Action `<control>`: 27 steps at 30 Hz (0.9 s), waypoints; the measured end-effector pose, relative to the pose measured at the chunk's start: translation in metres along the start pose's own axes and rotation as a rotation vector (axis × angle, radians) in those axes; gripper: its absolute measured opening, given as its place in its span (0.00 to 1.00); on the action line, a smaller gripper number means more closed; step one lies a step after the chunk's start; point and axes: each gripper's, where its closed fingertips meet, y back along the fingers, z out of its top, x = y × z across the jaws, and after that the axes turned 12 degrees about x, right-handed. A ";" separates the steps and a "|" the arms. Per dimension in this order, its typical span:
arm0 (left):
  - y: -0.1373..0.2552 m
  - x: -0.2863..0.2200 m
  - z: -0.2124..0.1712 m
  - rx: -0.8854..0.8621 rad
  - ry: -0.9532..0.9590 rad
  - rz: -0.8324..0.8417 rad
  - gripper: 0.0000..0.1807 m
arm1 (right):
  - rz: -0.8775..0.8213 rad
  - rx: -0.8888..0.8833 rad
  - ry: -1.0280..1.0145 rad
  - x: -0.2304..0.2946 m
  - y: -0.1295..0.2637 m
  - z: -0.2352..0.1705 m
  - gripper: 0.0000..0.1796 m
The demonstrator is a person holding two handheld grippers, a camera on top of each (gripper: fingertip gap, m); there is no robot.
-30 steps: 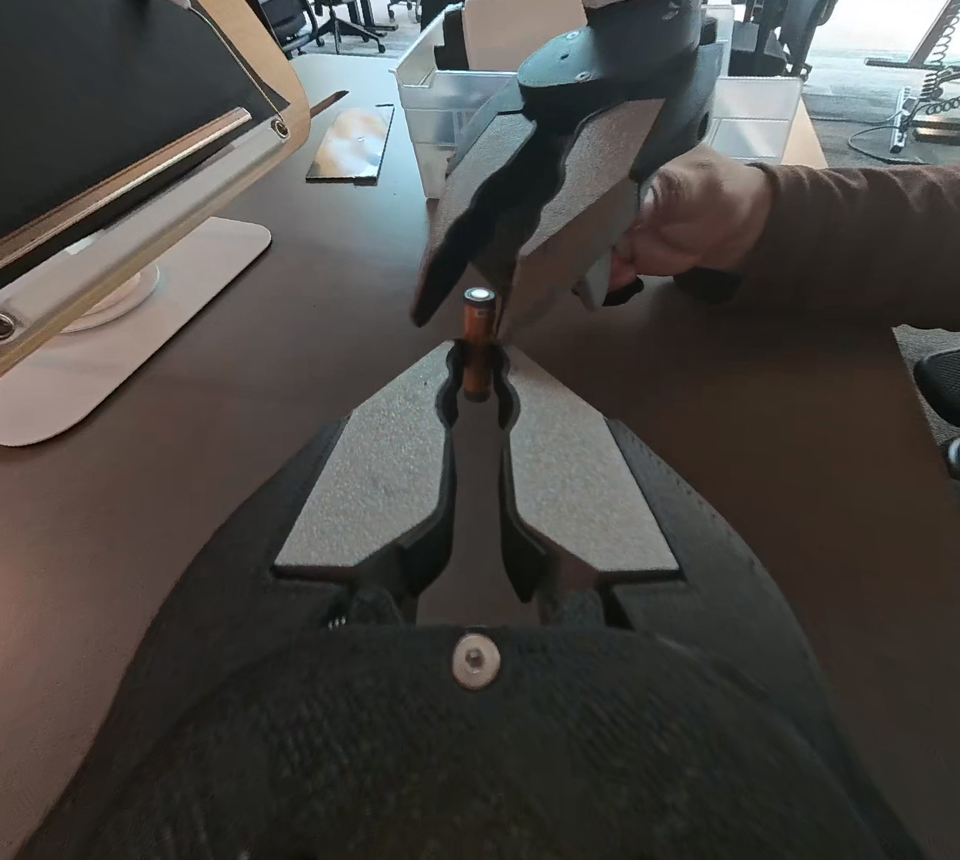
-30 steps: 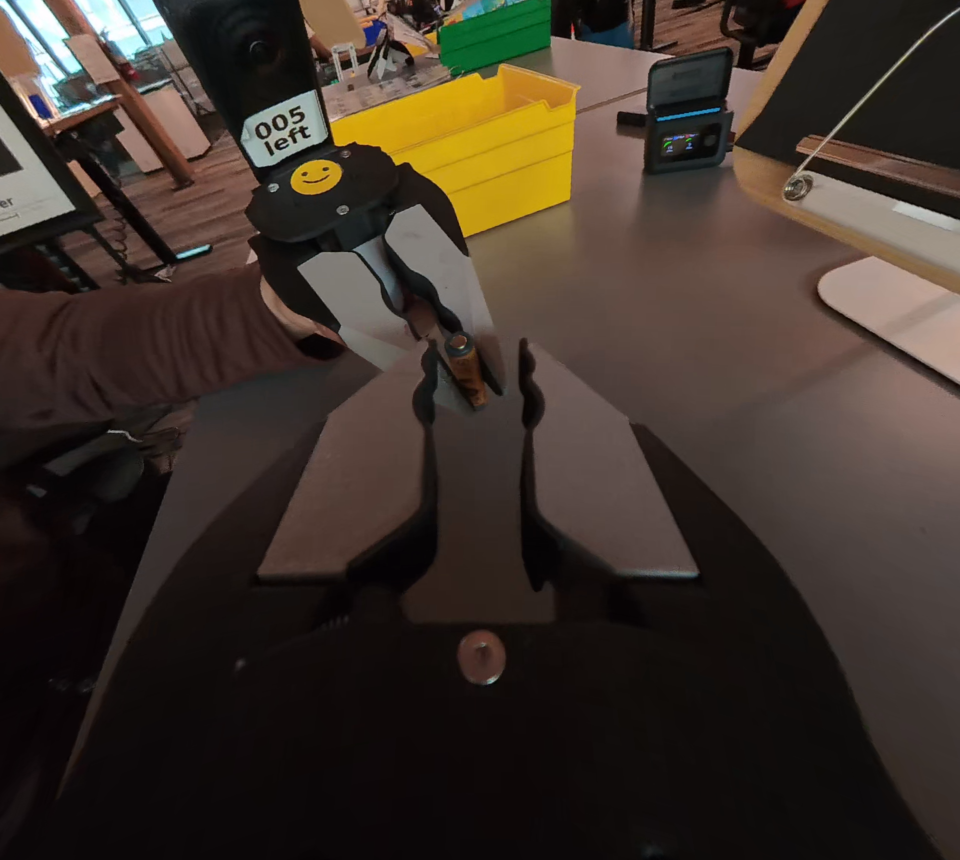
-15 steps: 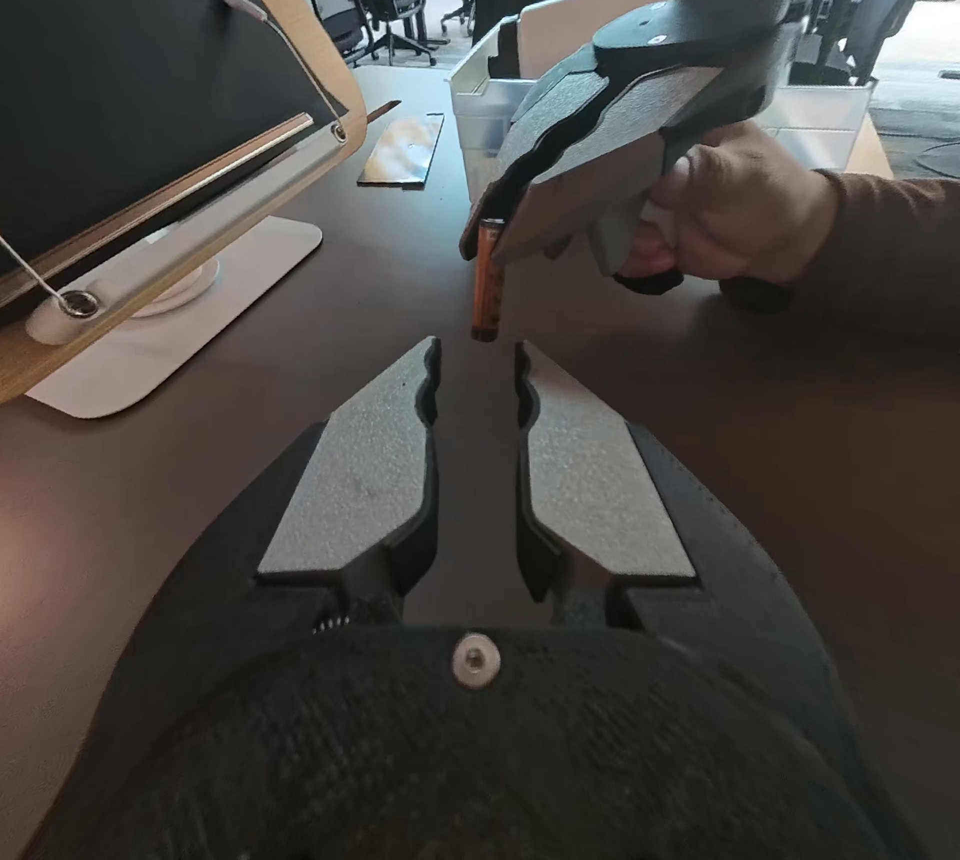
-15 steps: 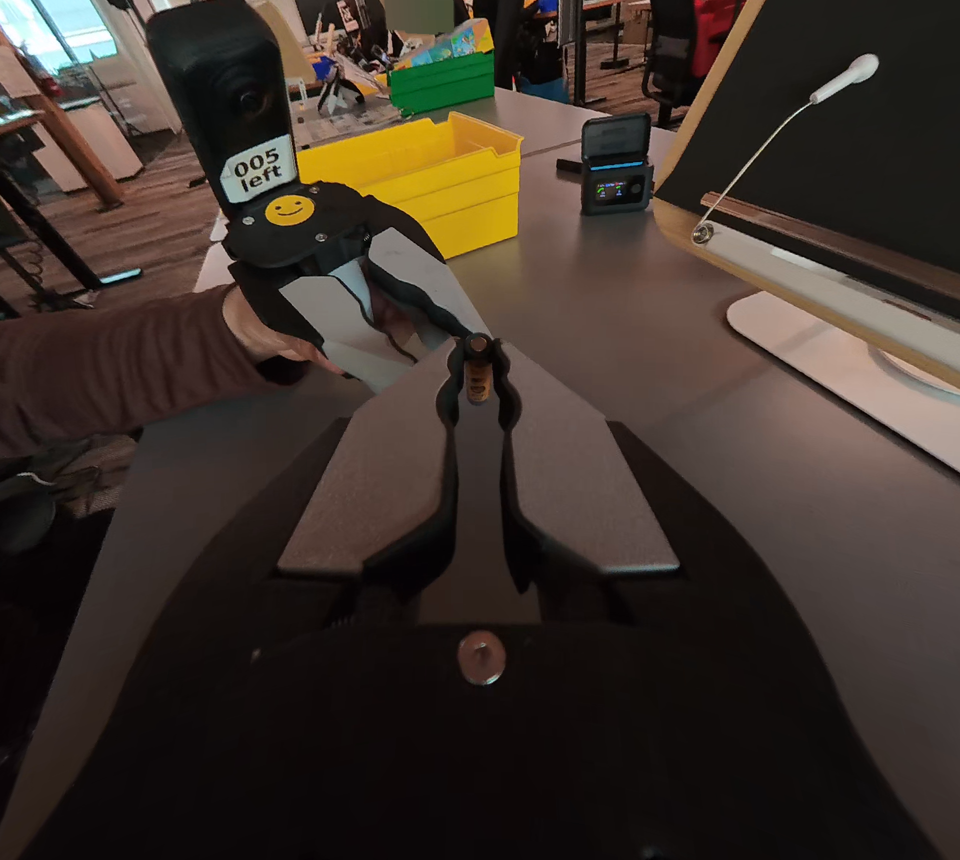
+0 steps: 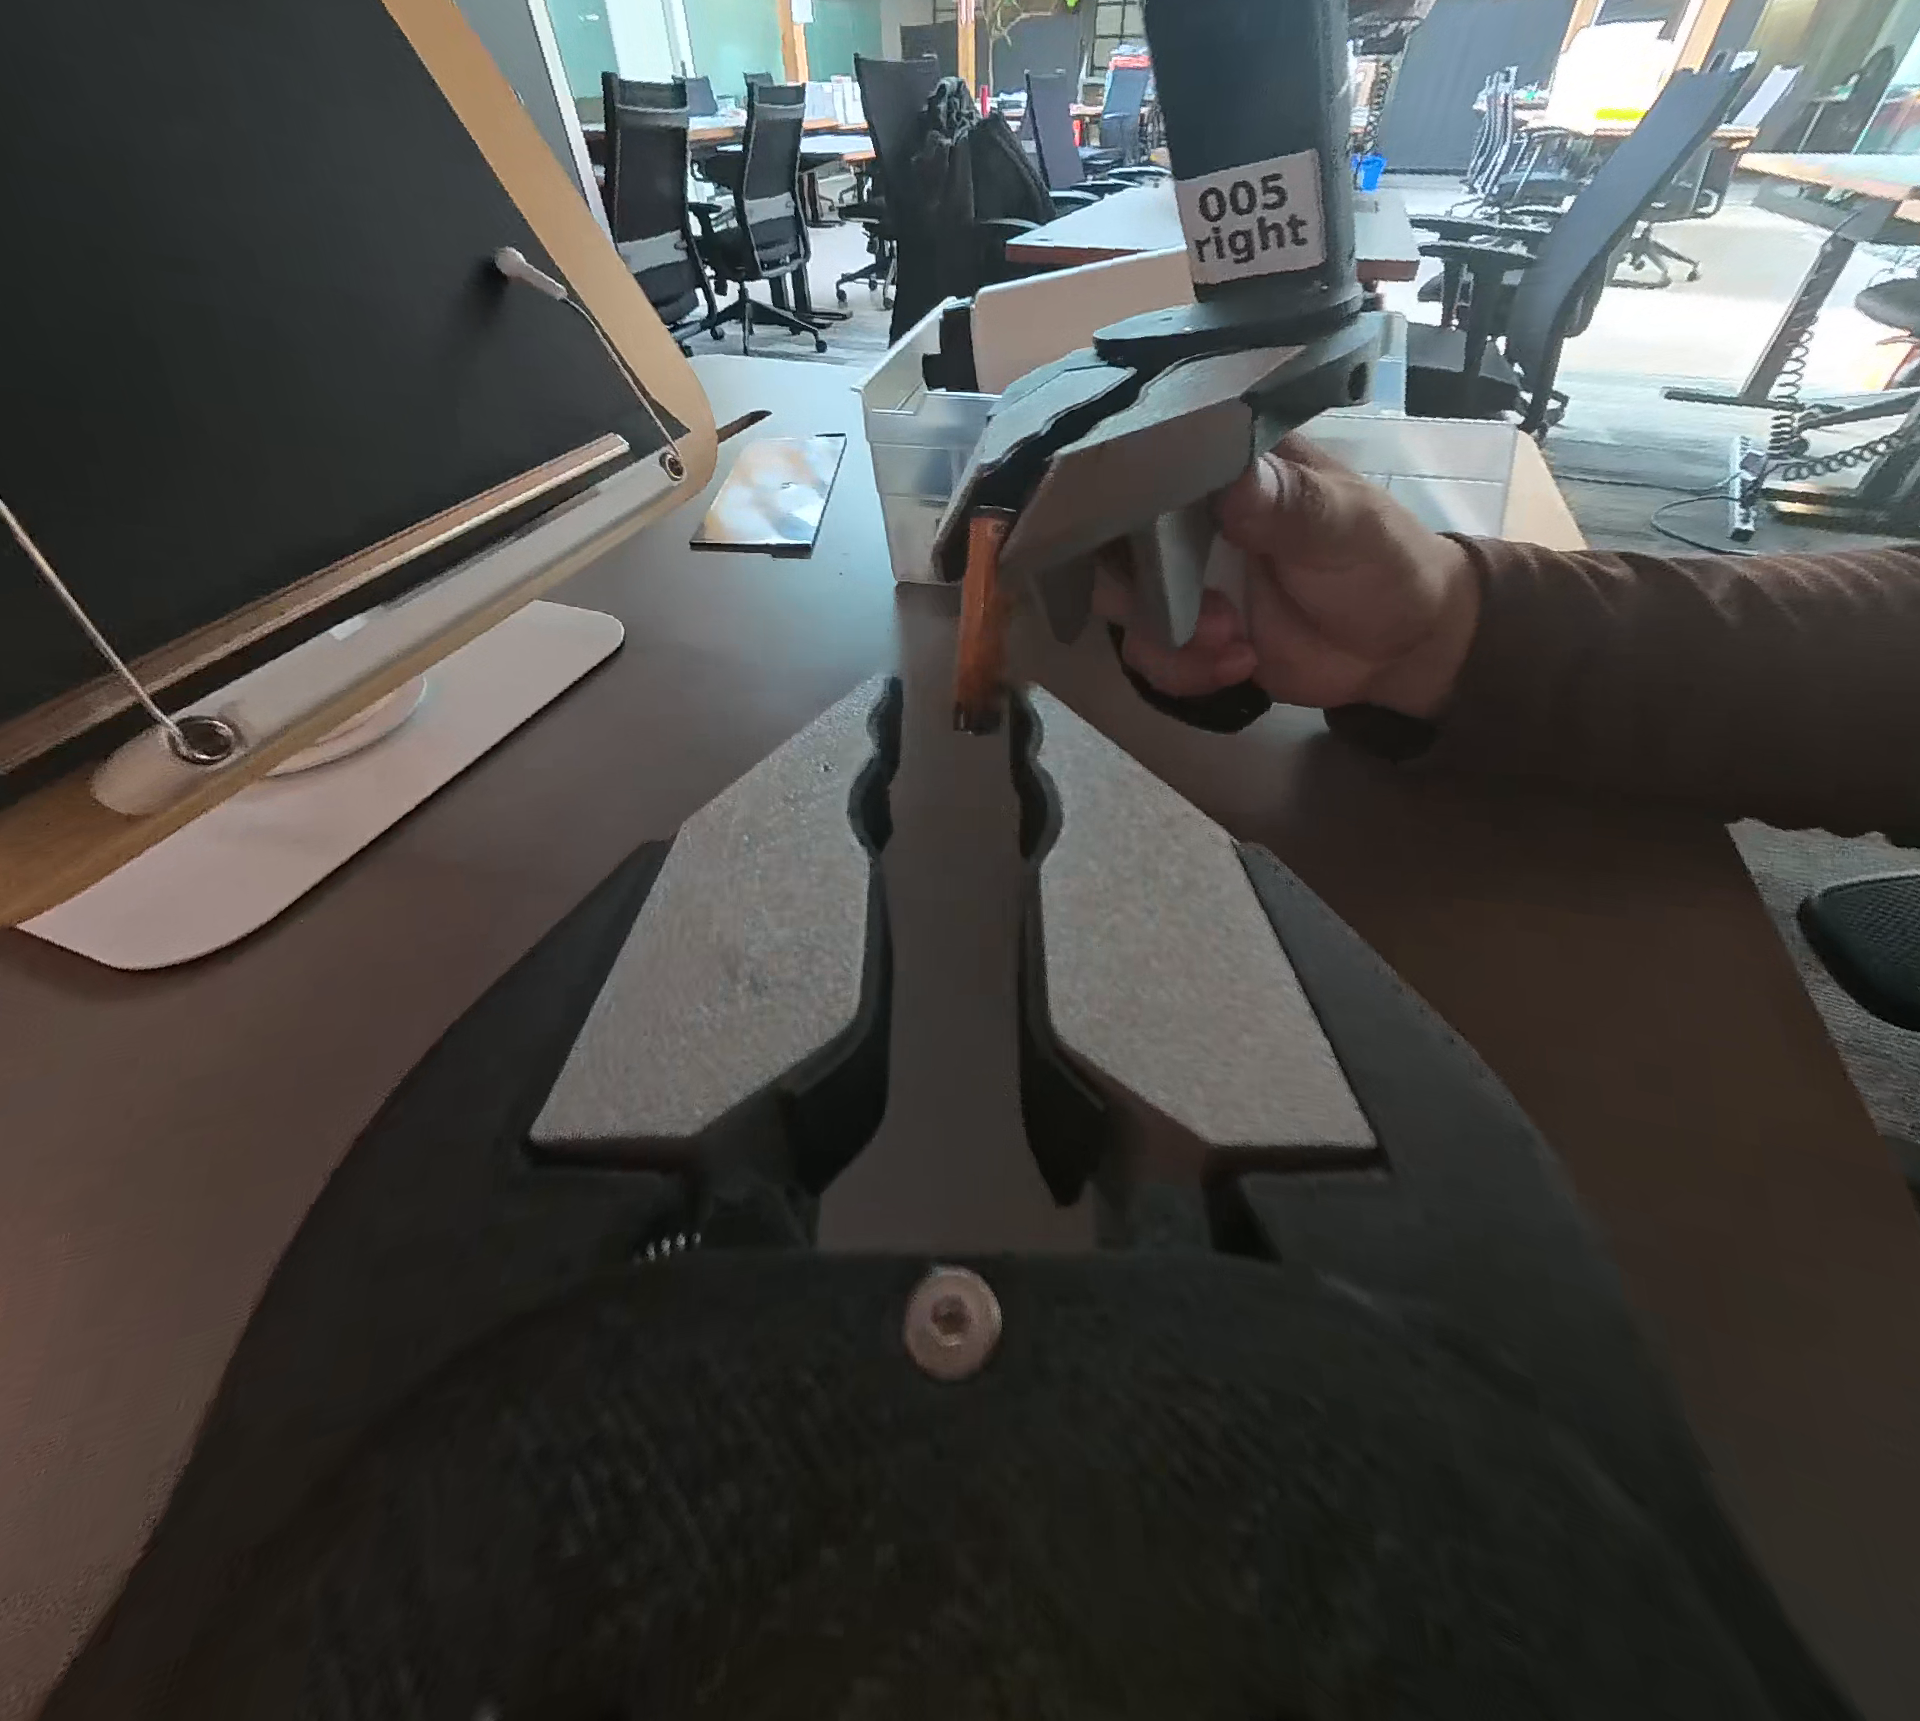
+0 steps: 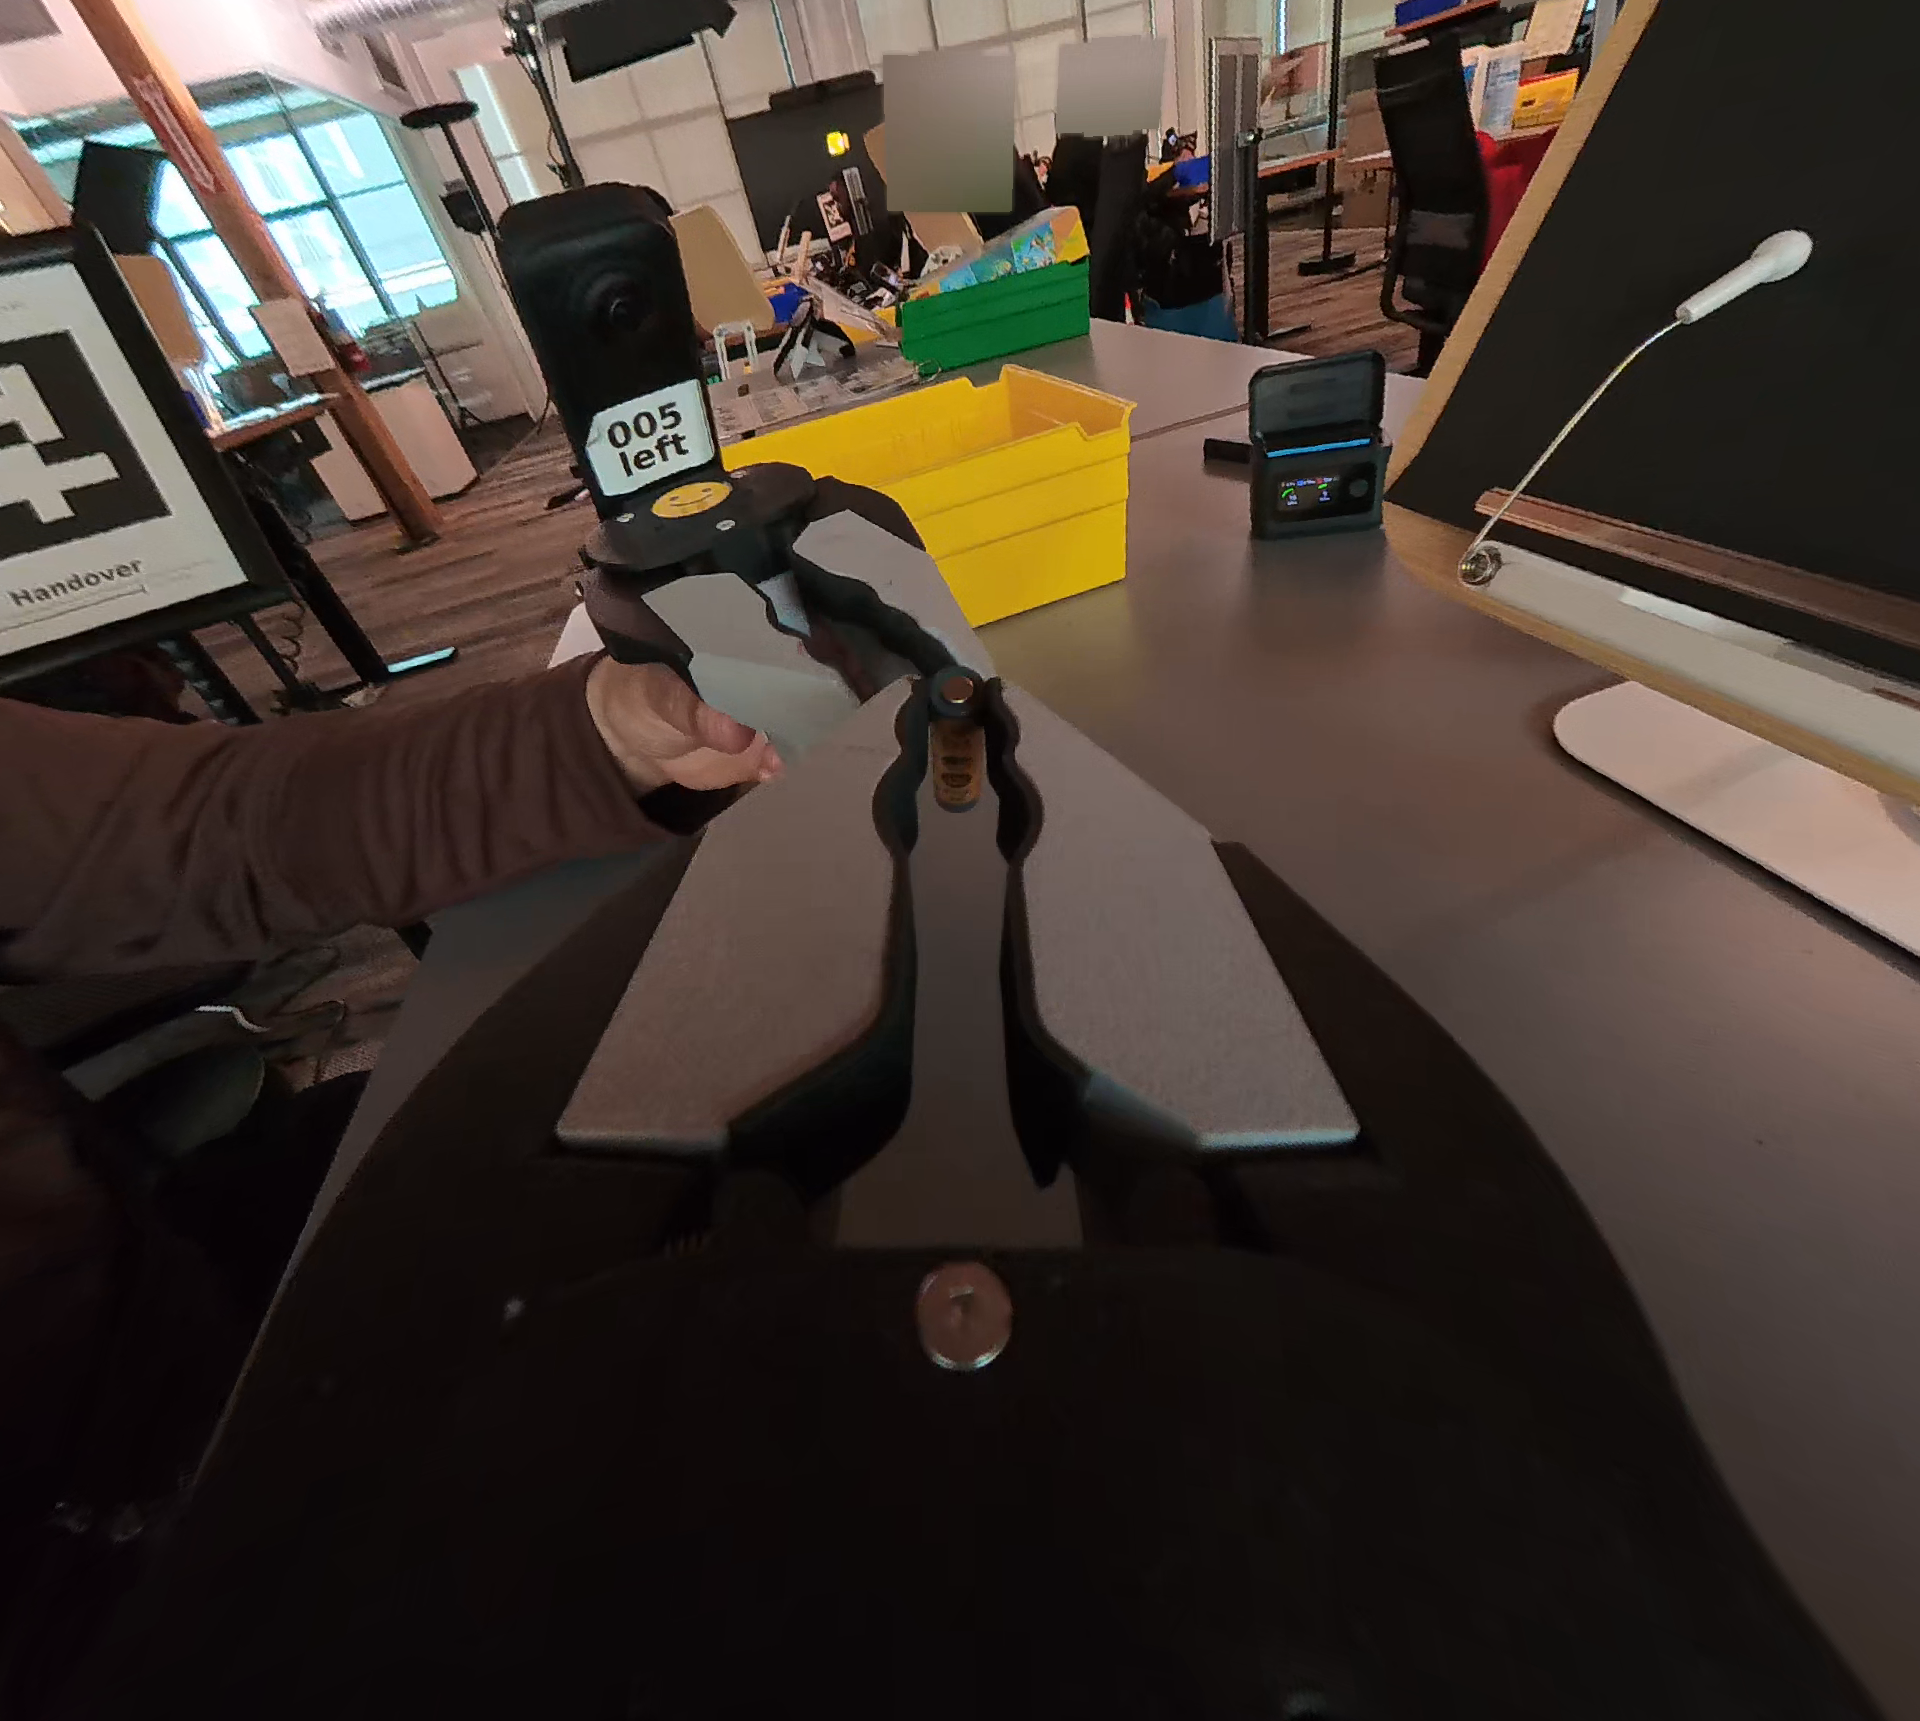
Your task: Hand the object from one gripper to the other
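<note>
battery [image 6: 957, 752] in right gripper [image 6: 954, 715]; yellow bin [image 6: 971, 482] beyond.

You've got two grippers, left gripper [image 5: 951, 715] and right gripper [image 6: 956, 715], one copper-and-black battery [image 6: 956, 762], one yellow bin [image 6: 997, 466], one green bin [image 6: 992, 310] (farther back), one clear bin [image 5: 920, 445], one small screen device [image 6: 1320, 476], one tilted board stand [image 5: 343, 663].

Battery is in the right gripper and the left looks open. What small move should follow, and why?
Probably draw the left gripper back a little. Its fingers stand apart with nothing between them, while the right gripper is shut on the battery, which hangs upright just past the left fingertips. The handover looks done; backing off clears the battery's lower end.
</note>
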 end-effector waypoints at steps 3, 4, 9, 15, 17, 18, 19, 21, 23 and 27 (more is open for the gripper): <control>-0.003 -0.005 -0.001 0.008 -0.023 -0.008 0.09 | 0.011 0.002 0.004 0.002 -0.001 0.000 0.04; -0.004 -0.006 -0.002 0.011 -0.033 -0.007 0.07 | 0.019 0.000 0.003 0.004 -0.002 0.000 0.04; -0.007 -0.010 -0.006 0.039 -0.060 -0.023 0.04 | 0.047 0.009 -0.002 0.007 -0.004 -0.002 0.04; -0.007 0.019 -0.032 0.240 -0.200 0.189 0.04 | -0.110 0.169 0.081 -0.014 0.005 -0.018 0.13; -0.010 0.026 -0.047 0.353 -0.337 0.287 0.04 | -0.185 0.244 0.140 -0.019 0.004 -0.026 0.19; -0.014 0.024 -0.053 0.393 -0.376 0.292 0.04 | -0.214 0.284 0.169 -0.019 0.001 -0.031 0.22; -0.017 0.022 -0.059 0.425 -0.403 0.289 0.04 | -0.239 0.323 0.211 -0.019 -0.003 -0.036 0.23; -0.021 0.022 -0.067 0.475 -0.460 0.303 0.04 | -0.296 0.435 0.322 -0.020 -0.010 -0.053 0.23; -0.020 0.022 -0.072 0.515 -0.534 0.323 0.04 | -0.361 0.541 0.433 -0.024 -0.016 -0.069 0.22; -0.020 0.016 -0.075 0.545 -0.635 0.325 0.04 | -0.356 0.613 0.472 -0.023 -0.028 -0.086 0.19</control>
